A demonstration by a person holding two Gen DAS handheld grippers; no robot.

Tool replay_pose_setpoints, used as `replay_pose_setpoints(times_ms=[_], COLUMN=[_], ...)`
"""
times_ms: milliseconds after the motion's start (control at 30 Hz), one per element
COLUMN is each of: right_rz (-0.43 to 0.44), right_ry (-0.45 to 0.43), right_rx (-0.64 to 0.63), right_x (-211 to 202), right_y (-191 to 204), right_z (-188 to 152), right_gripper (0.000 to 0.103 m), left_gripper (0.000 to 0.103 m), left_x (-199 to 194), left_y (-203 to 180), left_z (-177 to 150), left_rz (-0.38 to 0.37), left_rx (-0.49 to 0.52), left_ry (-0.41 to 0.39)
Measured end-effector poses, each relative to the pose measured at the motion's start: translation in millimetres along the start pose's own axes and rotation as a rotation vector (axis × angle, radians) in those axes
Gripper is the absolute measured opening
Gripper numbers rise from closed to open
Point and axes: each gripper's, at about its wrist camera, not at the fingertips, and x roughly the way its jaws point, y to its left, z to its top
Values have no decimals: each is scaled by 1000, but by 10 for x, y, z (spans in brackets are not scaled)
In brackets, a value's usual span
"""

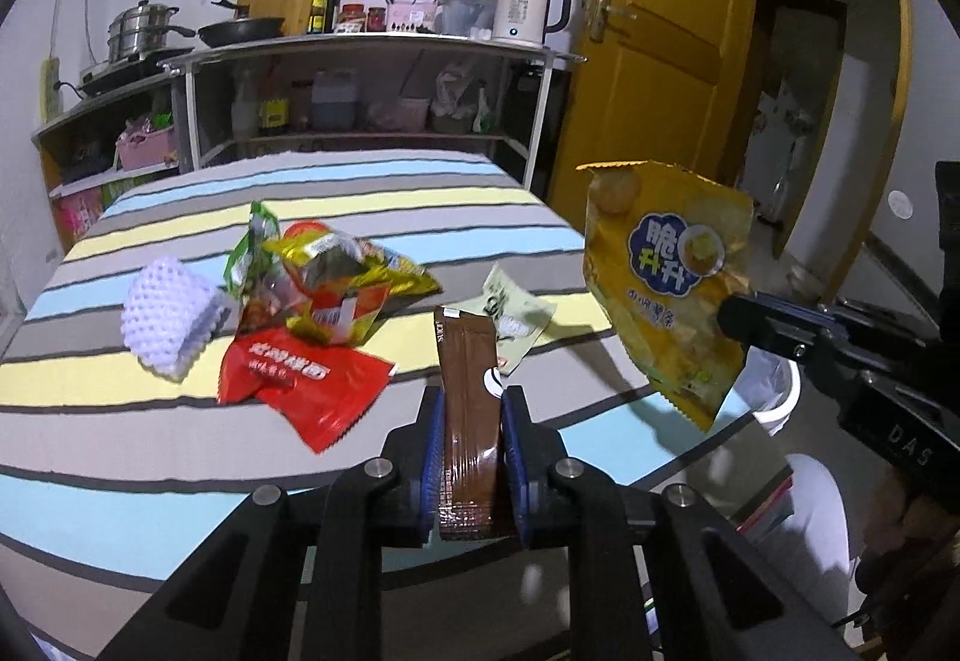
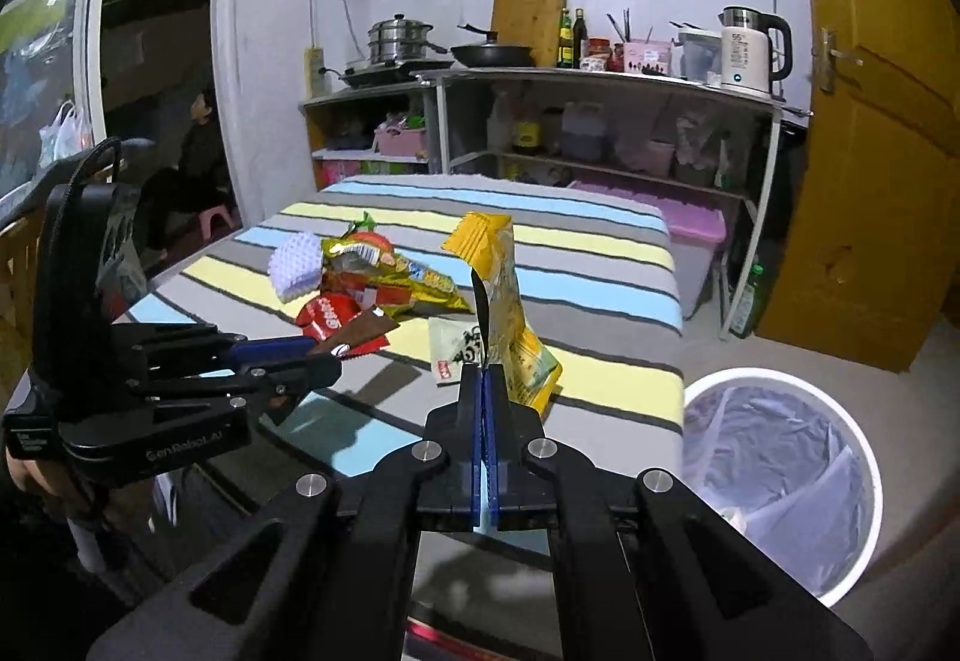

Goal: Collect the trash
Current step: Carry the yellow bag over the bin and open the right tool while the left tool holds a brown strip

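- The left gripper (image 1: 472,409), at the bottom centre of the left wrist view, has its blue pads pressed on both sides of a brown sachet (image 1: 468,421); the jaws stand a narrow slot apart, filled by the sachet, which sticks up clear of the striped table (image 1: 180,451).
- The right gripper (image 2: 483,379), at the bottom centre of the right wrist view, has its jaws fully together, pinching the lower edge of a yellow bag (image 2: 510,313) that stands up above the fingers.
- In the left view the same yellow bag (image 1: 666,289) hangs at the right of the frame, off the table.
- In the right view the left gripper (image 2: 324,352) reaches in from the left edge with the brown sachet (image 2: 360,334) between its fingers.
- A heap of wrappers (image 1: 318,289) and a white foam net (image 1: 168,325) lie at the left centre of the table; a pale green packet (image 1: 516,313) lies flat just behind the sachet.
- A lined white bin (image 2: 780,487) stands on the floor at the lower right of the right view, beside the table.
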Motion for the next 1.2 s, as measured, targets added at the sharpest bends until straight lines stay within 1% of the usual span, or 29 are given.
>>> replay_pose_setpoints(times_ms=[233,433,833,1200], right_rz=[-43,-94,-217,-270], right_ry=[-25,-31,-29,10], right_rx=[21,56,143,221], right_x=[-128,-217,-420,-466], right_y=[-143,-343,-889,-1264], right_z=[18,-18,-147,-366], right_gripper=[1,1,1,1], left_gripper=[19,19,19,19], left_x=[15,99,457,804], left_y=[-135,-372,-940,-1346], left_z=[132,270,546,635], left_rz=[-40,-90,-205,-267], left_rx=[17,49,111,147], left_ry=[-17,-28,-13,25])
